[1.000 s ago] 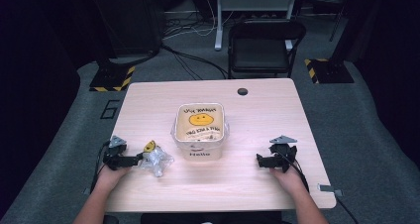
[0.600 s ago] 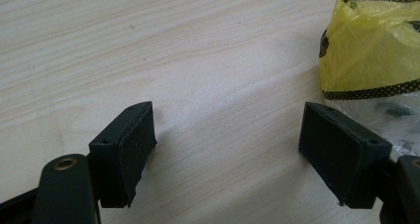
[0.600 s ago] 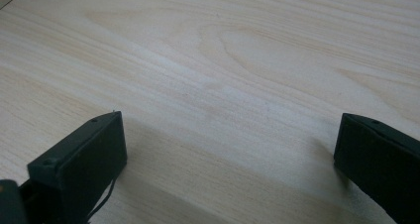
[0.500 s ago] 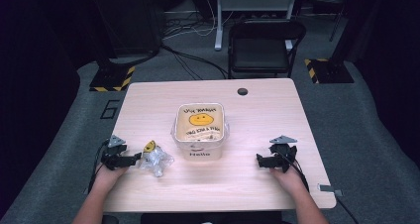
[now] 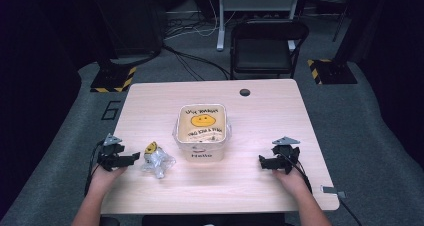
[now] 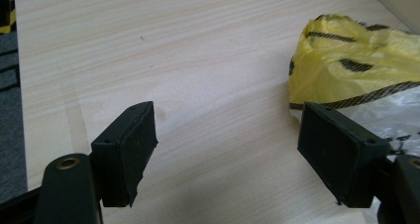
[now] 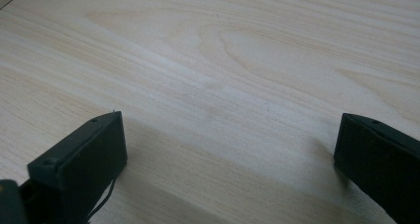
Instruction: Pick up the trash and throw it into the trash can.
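My left gripper (image 5: 134,157) gapes wide beside a crinkly yellow-and-clear bag (image 5: 157,159), prob. plastic; right gripper (image 5: 262,161) also spread, nothing btwn jaws, on bare table (image 5: 260,118).

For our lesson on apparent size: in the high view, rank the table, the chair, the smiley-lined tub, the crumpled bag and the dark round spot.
1. table
2. chair, though it stands farther off
3. tub
4. crumpled bag
5. dark round spot

Crumpled clear plastic bag w/ yellow-and-black printed end (image 5: 157,159) lies on the table just left of a clear lidded container w/ yellow smiley label (image 5: 202,131), "Hello" on its near wall, approx. mid-table.
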`<act>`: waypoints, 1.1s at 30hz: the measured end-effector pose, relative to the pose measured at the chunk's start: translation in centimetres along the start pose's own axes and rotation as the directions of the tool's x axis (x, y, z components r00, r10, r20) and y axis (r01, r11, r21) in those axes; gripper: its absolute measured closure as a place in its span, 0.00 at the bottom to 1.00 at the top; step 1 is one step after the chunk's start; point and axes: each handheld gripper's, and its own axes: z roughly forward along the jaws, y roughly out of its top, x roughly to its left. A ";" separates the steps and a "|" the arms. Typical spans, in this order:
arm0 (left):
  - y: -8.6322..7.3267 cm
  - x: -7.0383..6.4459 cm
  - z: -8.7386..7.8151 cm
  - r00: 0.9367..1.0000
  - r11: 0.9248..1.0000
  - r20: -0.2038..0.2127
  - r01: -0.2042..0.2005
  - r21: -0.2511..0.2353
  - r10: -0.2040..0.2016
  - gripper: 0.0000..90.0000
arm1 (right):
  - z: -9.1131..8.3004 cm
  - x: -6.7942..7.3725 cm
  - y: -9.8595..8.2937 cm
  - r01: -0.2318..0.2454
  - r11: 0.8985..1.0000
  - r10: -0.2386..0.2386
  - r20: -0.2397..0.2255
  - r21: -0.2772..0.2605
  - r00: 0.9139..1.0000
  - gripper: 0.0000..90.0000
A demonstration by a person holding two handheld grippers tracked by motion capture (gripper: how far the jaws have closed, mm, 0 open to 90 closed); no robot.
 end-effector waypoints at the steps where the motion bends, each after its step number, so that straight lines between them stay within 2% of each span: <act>1: 0.1 -0.1 -0.2 1.000 1.000 -0.001 -0.011 0.001 0.011 0.25 | 0.0 0.0 0.0 0.000 1.000 0.000 0.000 0.000 1.000 0.00; 5: 0.7 -0.5 -0.7 1.000 1.000 0.005 -0.020 -0.009 0.020 0.24 | 0.0 0.0 0.0 0.000 1.000 0.000 0.000 -0.001 1.000 0.00; 10: 1.4 -1.1 -1.4 0.999 1.000 0.055 -0.001 -0.024 0.002 0.22 | 0.0 0.0 0.0 0.000 1.000 0.000 -0.001 -0.001 1.000 0.00; 12: 2.0 -1.8 -1.9 0.997 0.999 0.073 -0.001 -0.038 0.004 0.22 | 0.0 0.0 0.0 0.001 1.000 -0.001 0.002 -0.001 1.000 0.00; 16: 2.6 -2.6 -2.1 0.997 0.999 0.079 -0.015 -0.038 0.018 0.22 | 0.0 0.0 0.0 0.000 1.000 0.000 0.000 -0.001 1.000 0.00; 21: 3.3 -3.6 -1.7 0.996 0.999 0.080 -0.030 -0.039 0.033 0.20 | 0.0 0.0 0.0 0.001 1.000 -0.001 -0.001 -0.001 1.000 0.00; 22: 3.4 -3.7 -1.7 0.996 0.999 0.084 -0.033 -0.027 0.035 0.19 | 0.0 0.0 0.0 0.001 1.000 -0.001 -0.001 -0.001 1.000 0.00; 33: 4.5 -5.6 -0.8 0.993 1.000 0.118 -0.009 -0.026 0.012 0.17 | 0.0 0.0 0.0 0.001 1.000 -0.001 0.002 -0.001 1.000 0.00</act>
